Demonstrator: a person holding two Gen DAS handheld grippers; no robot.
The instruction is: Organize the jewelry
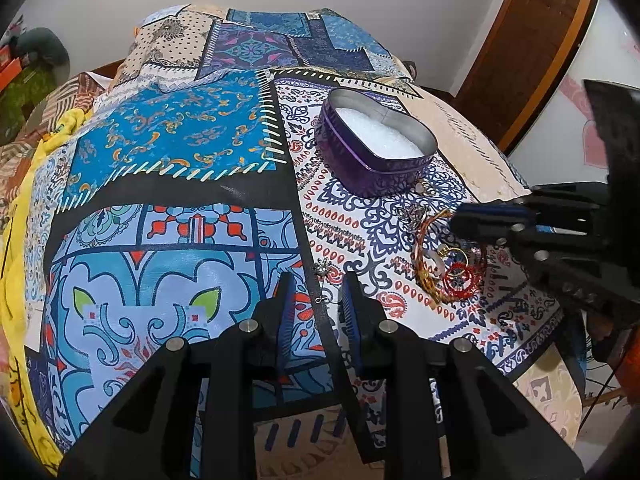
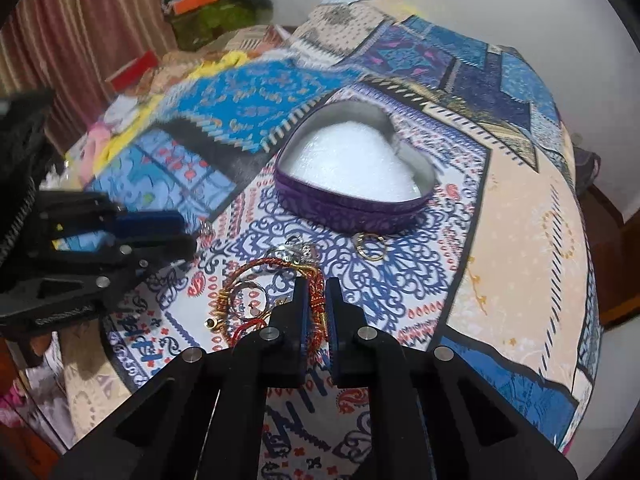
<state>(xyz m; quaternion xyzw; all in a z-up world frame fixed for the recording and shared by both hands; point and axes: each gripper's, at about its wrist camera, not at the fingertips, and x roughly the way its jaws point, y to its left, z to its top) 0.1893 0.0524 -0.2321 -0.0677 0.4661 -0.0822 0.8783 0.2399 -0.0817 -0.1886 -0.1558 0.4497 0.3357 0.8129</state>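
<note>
A purple heart-shaped tin [image 1: 374, 140] with white foam inside stands open on the patterned cloth; it also shows in the right wrist view [image 2: 356, 176]. My right gripper [image 2: 317, 286] is shut on a red and gold bangle [image 2: 316, 300] in a pile of bangles and rings [image 1: 448, 264]. A gold ring [image 2: 370, 246] lies just before the tin. My left gripper [image 1: 316, 280] is open over the cloth, with a small silver earring [image 1: 321, 268] lying between its fingertips. The left gripper shows at the left of the right wrist view [image 2: 176, 232].
The patchwork cloth [image 1: 168, 148] covers a rounded surface that drops off at the right edge [image 1: 552, 320]. A yellow cloth [image 1: 24, 208] lies at the left. A wooden door [image 1: 532, 44] stands behind at the right.
</note>
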